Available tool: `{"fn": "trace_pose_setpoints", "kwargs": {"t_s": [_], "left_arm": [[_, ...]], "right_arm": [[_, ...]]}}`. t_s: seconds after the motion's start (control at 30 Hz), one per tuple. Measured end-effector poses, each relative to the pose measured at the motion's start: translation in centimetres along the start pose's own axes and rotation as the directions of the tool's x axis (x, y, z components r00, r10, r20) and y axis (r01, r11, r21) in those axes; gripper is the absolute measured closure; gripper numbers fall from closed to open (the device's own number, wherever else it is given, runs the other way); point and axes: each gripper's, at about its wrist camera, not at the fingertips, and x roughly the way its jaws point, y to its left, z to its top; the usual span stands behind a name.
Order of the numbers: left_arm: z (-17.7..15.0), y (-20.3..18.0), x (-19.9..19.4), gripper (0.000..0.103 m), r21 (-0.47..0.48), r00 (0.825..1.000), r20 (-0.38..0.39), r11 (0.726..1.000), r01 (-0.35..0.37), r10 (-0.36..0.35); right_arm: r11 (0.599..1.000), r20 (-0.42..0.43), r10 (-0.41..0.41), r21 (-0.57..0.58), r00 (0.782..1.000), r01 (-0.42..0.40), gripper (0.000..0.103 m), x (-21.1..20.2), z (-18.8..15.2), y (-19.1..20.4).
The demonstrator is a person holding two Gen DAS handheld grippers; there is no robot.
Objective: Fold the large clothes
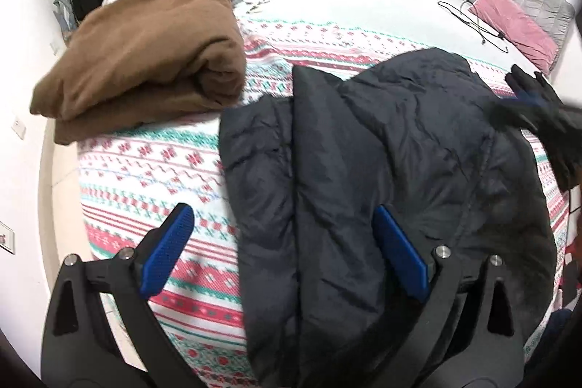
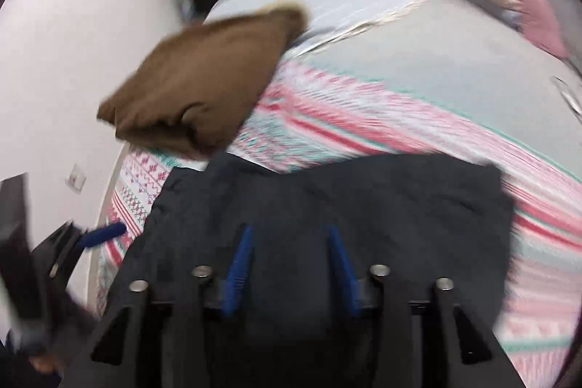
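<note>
Blue-padded and black-framed, left tool [image 1: 282, 251] hovering wide open, one pad over the bedspread, the other over the dark navy quilted puffer jacket [image 1: 382, 170], gripping nothing. Right tool [image 2: 289, 270] hanging half open above the same jacket, pads clear of the fabric, nothing between them; motion blur smearing that view. Lying partly folded on the red-and-teal patterned bedspread [image 1: 145, 170], long axis running away from both tools toward the headboard, one panel already lapping over the middle. Sitting directly under the right tool, so probably nearer for the next pinch. Resting beyond, a folded brown fleece blanket [image 1: 145, 60].
</note>
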Motion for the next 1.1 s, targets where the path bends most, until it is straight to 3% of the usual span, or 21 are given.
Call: {"fn": "trace_pose_setpoints", "kwargs": {"t_s": [0.13, 0.27, 0.47, 0.6, 0.8, 1.1], "left_arm": [[2.5, -0.6, 0.2, 0.004, 0.032, 0.996, 0.049, 0.996, -0.082, 0.08], [4.4, -1.1, 2.0, 0.004, 0.046, 0.993, 0.033, 0.992, -0.118, 0.116], [5.9, 0.8, 4.3, 0.003, -0.051, 0.986, -0.006, 0.984, -0.169, 0.169], [5.1, 0.1, 5.9, 0.003, -0.028, 0.982, -0.011, 0.981, -0.19, 0.19], [4.8, 1.0, 6.5, 0.003, -0.082, 0.993, -0.033, 0.99, -0.117, 0.115], [4.2, 0.3, 5.5, 0.003, -0.05, 0.986, -0.008, 0.985, -0.165, 0.164]], "right_arm": [[0.997, -0.007, -0.009, 0.078, 1.0, 0.01, 0.051, -1.8, -4.1, -3.7], [0.994, 0.016, -0.003, 0.111, 1.0, 0.001, 0.051, -1.2, -6.4, -4.6], [0.999, 0.004, -0.04, 0.028, 0.999, 0.04, 0.045, 0.2, -6.4, -3.0], [0.999, -0.042, -0.031, 0.027, 0.999, 0.032, 0.045, 2.2, -6.4, -3.1], [0.999, -0.093, -0.031, 0.01, 0.995, 0.032, 0.045, 4.2, -6.2, -3.0], [0.997, -0.045, -0.083, -0.001, 0.995, 0.084, 0.044, 3.4, -6.9, -1.9]]}}
